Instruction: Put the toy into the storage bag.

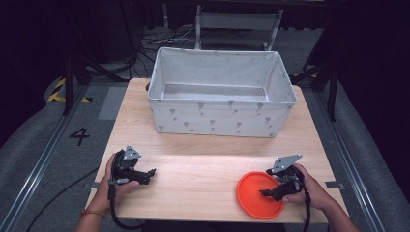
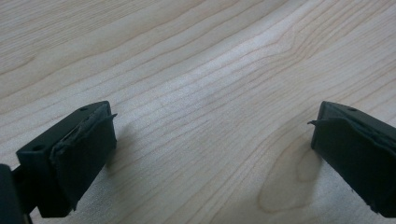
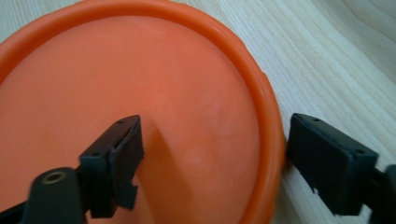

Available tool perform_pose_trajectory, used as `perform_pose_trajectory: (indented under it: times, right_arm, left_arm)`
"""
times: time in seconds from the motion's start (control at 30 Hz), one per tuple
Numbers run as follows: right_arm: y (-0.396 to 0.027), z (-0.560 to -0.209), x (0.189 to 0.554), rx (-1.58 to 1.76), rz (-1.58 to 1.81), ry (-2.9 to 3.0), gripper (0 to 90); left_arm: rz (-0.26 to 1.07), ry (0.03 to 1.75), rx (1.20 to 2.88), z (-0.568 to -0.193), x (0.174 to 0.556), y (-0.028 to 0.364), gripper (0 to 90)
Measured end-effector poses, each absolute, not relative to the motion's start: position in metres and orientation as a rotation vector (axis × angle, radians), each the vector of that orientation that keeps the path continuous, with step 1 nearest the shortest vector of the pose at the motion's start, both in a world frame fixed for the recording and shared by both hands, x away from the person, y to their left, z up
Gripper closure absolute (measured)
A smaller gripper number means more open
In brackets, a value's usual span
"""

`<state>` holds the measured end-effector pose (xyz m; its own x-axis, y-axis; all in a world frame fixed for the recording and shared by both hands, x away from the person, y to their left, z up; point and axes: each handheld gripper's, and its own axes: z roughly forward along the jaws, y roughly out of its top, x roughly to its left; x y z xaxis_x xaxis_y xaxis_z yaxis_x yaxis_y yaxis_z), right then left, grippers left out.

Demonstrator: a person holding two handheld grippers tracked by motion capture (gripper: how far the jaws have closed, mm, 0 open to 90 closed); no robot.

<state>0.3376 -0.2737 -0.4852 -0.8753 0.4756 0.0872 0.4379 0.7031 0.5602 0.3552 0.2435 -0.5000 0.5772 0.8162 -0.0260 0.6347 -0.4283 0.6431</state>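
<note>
Orange disc: lying flat at the near right of the tabletop, close to the front edge; a raised rim is running round it, seen up close in the right gripper view.
Right claw: gaping wide and holding nothing; in its own view one jaw is hanging over the disc's inside face and the other is sitting outside the rim above bare wood, so the rim is passing between them.
Left claw: resting at the near left, well apart from the disc, jaws spreading wide over bare tabletop, gripping nothing.
Fabric bin: standing at the far side of the tabletop, looking empty, well apart from the disc.
Risk, thin bite: the rim is looking smooth and shallow; jaws closing on its lip alone are likely slipping off.
Risk, pushing: a jaw pressing down on one side is likely tipping or skating the disc.
Risk, edge: the disc is sitting near the front edge, so a shove toward the person is risking a drop to the floor.
</note>
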Motion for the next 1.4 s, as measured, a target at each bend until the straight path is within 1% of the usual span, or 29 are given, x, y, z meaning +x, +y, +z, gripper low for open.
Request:
perform_pose_trajectory:
  times: [0.07, 0.17, 0.23, 0.27, 0.3, 0.37, 0.5, 0.63, 0.67, 0.8, 0.93, 0.97, 1.13, 1.4]
  right_arm:
    - [-0.271, -0.484, 0.336, 0.764, 0.911, 2.842, 26.8]
    - [-0.269, -0.483, 0.335, 0.782, 0.894, 2.841, 27.4]
    - [-0.268, -0.480, 0.337, 0.811, 0.867, 2.840, 36.2]
    - [-0.268, -0.479, 0.339, 0.831, 0.871, 2.832, 43.5]
    - [-0.268, -0.479, 0.339, 0.831, 0.871, 2.832, 43.5]
    - [-0.274, -0.479, 0.346, 0.889, 0.912, 2.830, 55.6]
    - [-0.276, -0.478, 0.350, 0.906, 0.918, 2.848, 60.6]
    - [-0.283, -0.467, 0.352, 0.873, 0.954, 2.861, 73.5]
    - [-0.285, -0.462, 0.352, 0.862, 0.973, 2.864, 75.0]
    - [-0.285, -0.452, 0.349, 0.804, 0.976, 2.864, 77.8]
    - [-0.282, -0.435, 0.344, 0.733, 1.011, 2.854, 81.5]
    - [-0.282, -0.435, 0.344, 0.733, 1.011, 2.854, 81.5]
    - [-0.274, -0.406, 0.330, 0.605, 0.980, 2.831, 82.3]
    - [-0.272, -0.385, 0.327, 0.570, 0.953, 2.779, 82.3]
  left_arm:
    - [0.388, 1.150, 2.199, -0.500, 0.355, 0.244, 0.3]
    - [0.389, 1.150, 2.199, -0.500, 0.355, 0.244, 0.3]
    - [0.389, 1.150, 2.199, -0.500, 0.355, 0.244, 0.3]
    - [0.388, 1.150, 2.199, -0.500, 0.355, 0.244, 0.3]
    - [0.388, 1.150, 2.199, -0.500, 0.355, 0.244, 0.3]
    - [0.389, 1.150, 2.199, -0.500, 0.355, 0.243, 0.3]
    - [0.389, 1.150, 2.199, -0.500, 0.355, 0.243, 0.3]
    - [0.389, 1.151, 2.199, -0.500, 0.355, 0.243, 0.3]
    - [0.389, 1.152, 2.198, -0.500, 0.355, 0.243, 0.3]
    - [0.388, 1.151, 2.199, -0.500, 0.355, 0.243, 0.3]
    - [0.389, 1.151, 2.199, -0.500, 0.355, 0.243, 0.3]
    - [0.389, 1.151, 2.199, -0.500, 0.355, 0.243, 0.3]
    - [0.388, 1.151, 2.199, -0.500, 0.355, 0.243, 0.4]
    - [0.387, 1.151, 2.199, -0.500, 0.355, 0.244, 0.3]
